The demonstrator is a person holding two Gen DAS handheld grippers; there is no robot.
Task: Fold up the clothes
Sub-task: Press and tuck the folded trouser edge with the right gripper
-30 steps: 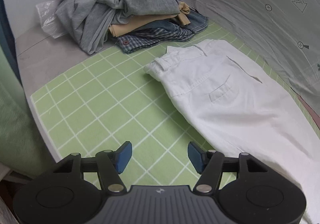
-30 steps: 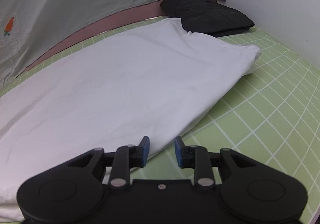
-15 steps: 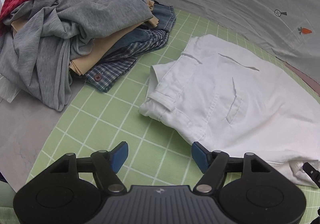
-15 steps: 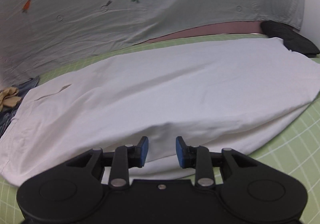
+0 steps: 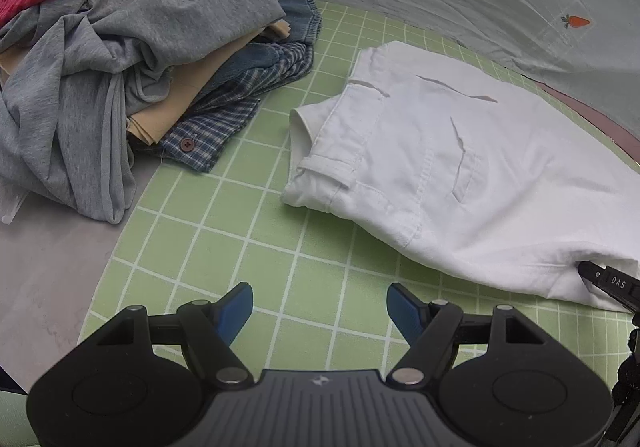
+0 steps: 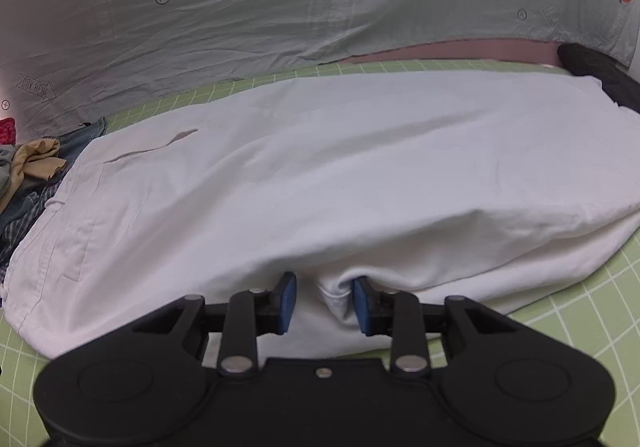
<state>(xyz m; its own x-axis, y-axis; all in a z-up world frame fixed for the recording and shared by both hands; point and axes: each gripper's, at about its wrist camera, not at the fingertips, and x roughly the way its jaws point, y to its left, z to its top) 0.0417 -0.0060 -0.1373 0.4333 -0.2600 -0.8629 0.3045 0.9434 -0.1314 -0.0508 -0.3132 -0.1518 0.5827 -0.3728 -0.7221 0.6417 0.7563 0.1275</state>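
White cotton trousers [image 5: 460, 167], thick weave, lie flat across a green rubbery mat with a white grid [image 5: 240, 239]. Stitched waistband, belt loop and two slit back pockets face the left wrist camera; the fabric is smooth there, with a soft rounded fold along the near edge.

Heap of unfolded clothes [image 5: 132, 59] sits beside the waistband, partly on the mat and partly on a bare grey tabletop [image 5: 52, 267]: grey jersey on top, red check cloth behind, tan fabric, blue denim and a blue plaid shirt with a brown button. A pale grey sheet printed with carrots and arrows [image 6: 240, 7] hangs behind. A dark folded garment [image 6: 600, 71] lies at the far leg end.

Left gripper [image 5: 320, 303]: blue pads wide apart and opening, over bare mat, nothing between them, just short of the waistband. A second ago it hovered farther from the waistband; the heap now looks closer and the view is rolled.

Right gripper [image 6: 322, 301]: jaws closing, a bunched fold of the trousers' near edge between the blue pads, which do not visibly press it. A second ago it faced the leg end; now it is mid-length.
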